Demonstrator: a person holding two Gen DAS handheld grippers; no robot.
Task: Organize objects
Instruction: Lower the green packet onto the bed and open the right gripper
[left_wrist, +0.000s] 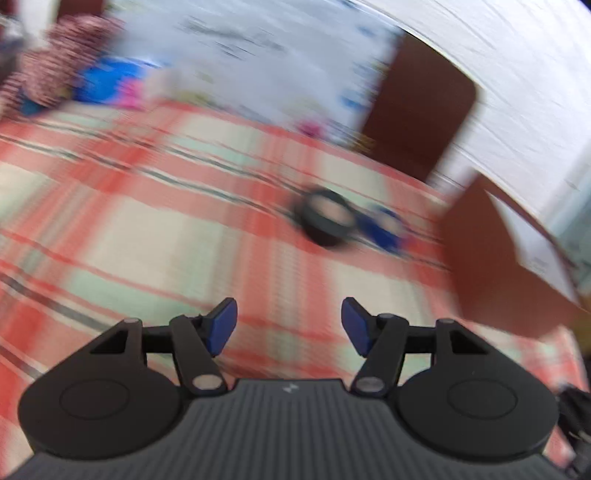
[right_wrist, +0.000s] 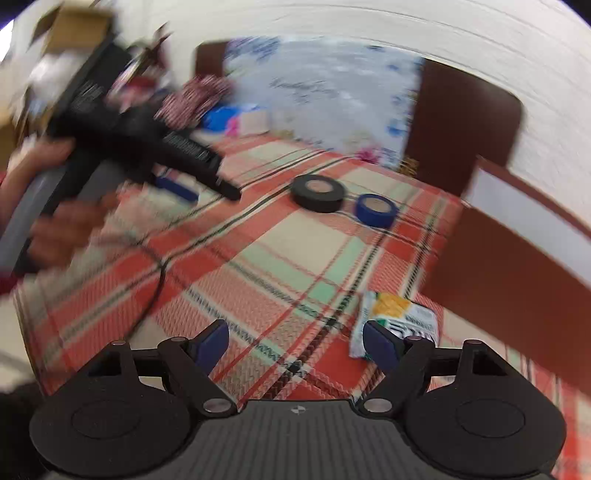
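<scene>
A black tape roll (right_wrist: 319, 192) and a smaller blue tape roll (right_wrist: 376, 209) lie side by side on the plaid mat (right_wrist: 258, 266). Both show blurred in the left wrist view, black (left_wrist: 325, 218) and blue (left_wrist: 384, 227). A white and yellow packet (right_wrist: 397, 319) lies just beyond my right gripper's right finger. My right gripper (right_wrist: 295, 345) is open and empty above the mat. My left gripper (left_wrist: 289, 326) is open and empty; it also shows in the right wrist view (right_wrist: 177, 162), held high at the left.
A brown cardboard box (right_wrist: 517, 254) stands at the right of the mat. A brown chair back (right_wrist: 461, 129) and a bluish plastic sheet (right_wrist: 325, 99) are at the far side. Blue, pink and patterned items (right_wrist: 221, 110) crowd the far left. A black cable (right_wrist: 155, 291) crosses the mat.
</scene>
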